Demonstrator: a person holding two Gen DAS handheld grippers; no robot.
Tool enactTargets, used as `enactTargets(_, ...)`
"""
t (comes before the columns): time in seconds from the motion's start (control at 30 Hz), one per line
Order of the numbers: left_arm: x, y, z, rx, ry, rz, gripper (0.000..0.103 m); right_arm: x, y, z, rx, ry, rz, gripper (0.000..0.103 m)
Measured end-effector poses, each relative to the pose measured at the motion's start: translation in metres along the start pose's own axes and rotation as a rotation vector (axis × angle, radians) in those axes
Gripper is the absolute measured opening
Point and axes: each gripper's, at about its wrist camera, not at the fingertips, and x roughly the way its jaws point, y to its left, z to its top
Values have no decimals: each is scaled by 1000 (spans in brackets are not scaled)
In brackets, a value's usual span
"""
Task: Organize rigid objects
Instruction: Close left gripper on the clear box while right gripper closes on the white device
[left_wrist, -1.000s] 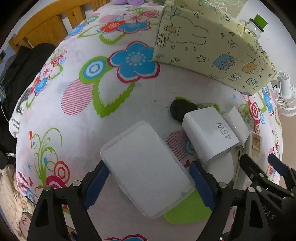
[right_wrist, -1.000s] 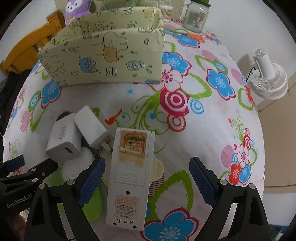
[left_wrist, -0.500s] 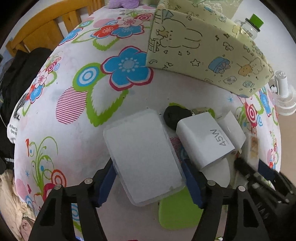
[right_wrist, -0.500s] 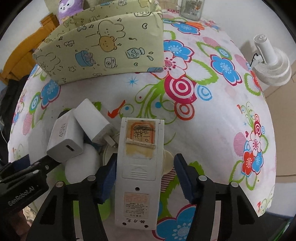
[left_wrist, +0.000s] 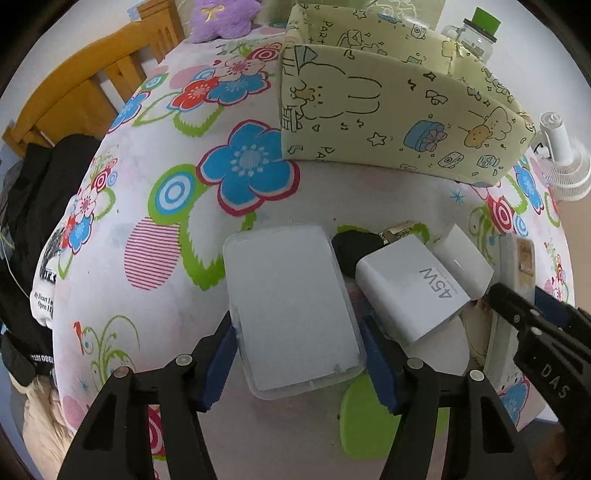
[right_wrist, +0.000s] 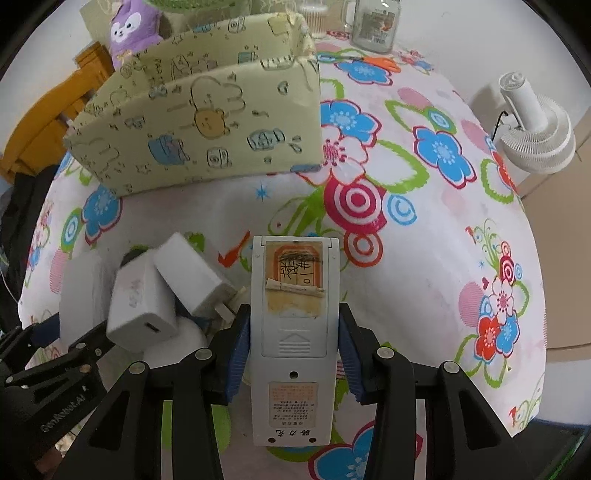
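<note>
While closing on the clear plastic box (left_wrist: 291, 310), left gripper (left_wrist: 297, 363): blue pads against both long sides of it, box tilted above the flowered tablecloth (left_wrist: 155, 280). Right gripper (right_wrist: 293, 354): clamped tight on the white remote (right_wrist: 293, 332), back face up, battery cover missing. Between the two, near the table's front edge: 45W charger (left_wrist: 410, 291) leaning on a smaller white adapter (left_wrist: 463, 258), black item (left_wrist: 351, 245) just behind. Toward the far edge: yellow cartoon-print fabric bin (right_wrist: 207, 129), upright, well apart from both held things.
</note>
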Motion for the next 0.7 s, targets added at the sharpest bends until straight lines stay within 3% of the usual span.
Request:
enactTargets(0.33, 21, 17, -3, -48, 37, 14, 72, 1, 2, 1, -16, -14, -8, 47)
enactTargets(0.4, 21, 18, 0, -60, 30, 25, 63, 1, 3, 0, -12, -11, -10, 47)
enactTargets(0.7, 3, 17, 13, -28, -5, 19, 60, -4, 5, 5, -10, -8, -1, 47)
